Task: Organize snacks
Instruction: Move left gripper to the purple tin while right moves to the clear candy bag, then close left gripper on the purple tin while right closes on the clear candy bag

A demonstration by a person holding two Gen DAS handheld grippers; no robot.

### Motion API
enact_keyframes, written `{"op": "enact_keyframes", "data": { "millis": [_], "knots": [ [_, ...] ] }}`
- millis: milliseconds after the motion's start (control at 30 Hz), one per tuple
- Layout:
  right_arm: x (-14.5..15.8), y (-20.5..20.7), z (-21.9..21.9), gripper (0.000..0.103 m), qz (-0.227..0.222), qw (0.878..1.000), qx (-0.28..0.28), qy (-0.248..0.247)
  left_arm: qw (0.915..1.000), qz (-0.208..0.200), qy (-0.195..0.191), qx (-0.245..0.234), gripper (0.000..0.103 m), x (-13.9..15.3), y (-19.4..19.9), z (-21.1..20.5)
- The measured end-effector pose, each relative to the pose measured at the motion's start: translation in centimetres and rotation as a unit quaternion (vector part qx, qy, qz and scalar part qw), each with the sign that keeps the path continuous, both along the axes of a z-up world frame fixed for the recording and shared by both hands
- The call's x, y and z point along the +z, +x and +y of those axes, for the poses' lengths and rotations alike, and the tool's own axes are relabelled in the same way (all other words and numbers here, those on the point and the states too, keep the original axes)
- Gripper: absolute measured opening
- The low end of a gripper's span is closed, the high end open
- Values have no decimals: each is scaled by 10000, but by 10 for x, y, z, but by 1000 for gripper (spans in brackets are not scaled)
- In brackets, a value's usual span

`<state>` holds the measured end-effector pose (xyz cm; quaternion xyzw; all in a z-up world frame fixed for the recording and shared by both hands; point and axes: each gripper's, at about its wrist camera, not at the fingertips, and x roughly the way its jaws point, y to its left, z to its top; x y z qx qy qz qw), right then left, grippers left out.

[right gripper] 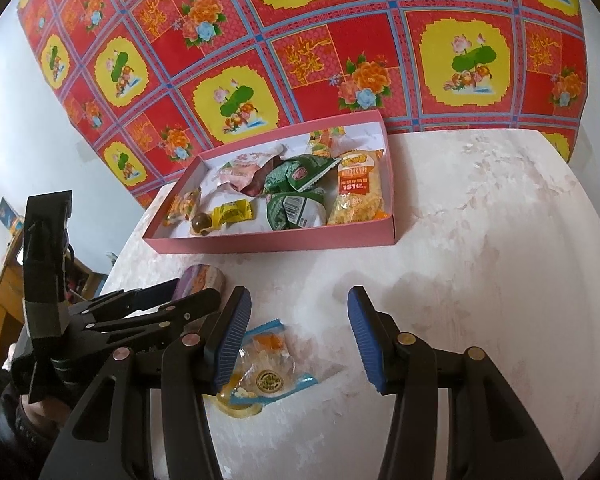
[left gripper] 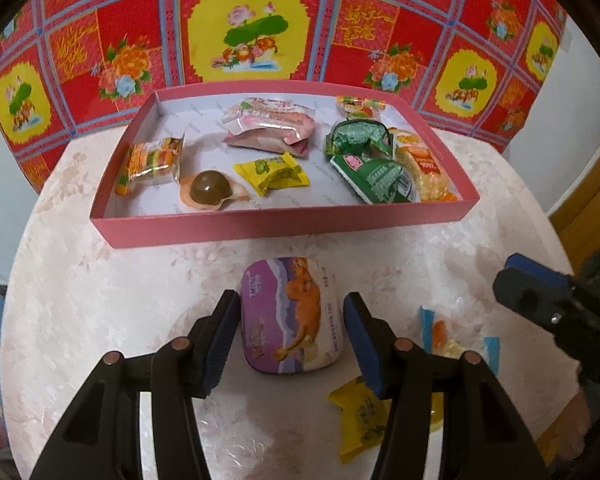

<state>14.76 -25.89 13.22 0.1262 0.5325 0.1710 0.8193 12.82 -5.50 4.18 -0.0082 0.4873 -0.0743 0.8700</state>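
Left claw (left gripper: pixel 292 320) spread wide around the purple tin (left gripper: pixel 290 316), lining up a grab for the pink box (left gripper: pixel 284 226); right claw (right gripper: pixel 300 320) open, holding nothing.

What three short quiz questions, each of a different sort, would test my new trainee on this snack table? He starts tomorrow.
1. True or false: the purple rounded tin lies inside the shallow pink cardboard box.
2. Which sits nearest the right gripper? A. clear blue-edged candy packet B. brown chocolate ball C. green foil packets
3. Fill in: the left gripper straddles the tin with its jaws ____.

Key: 1 false, it lies on the pale table; 2 A; 3 open.
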Motion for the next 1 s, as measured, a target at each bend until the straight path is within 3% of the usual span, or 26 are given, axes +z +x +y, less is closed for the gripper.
{"op": "enact_keyframes", "data": {
  "millis": [1000],
  "knots": [
    [-6,-27,25,52,198,9987,449,-159,9990,-390,-118,180,53,-4,-23,33]
  ]
}}
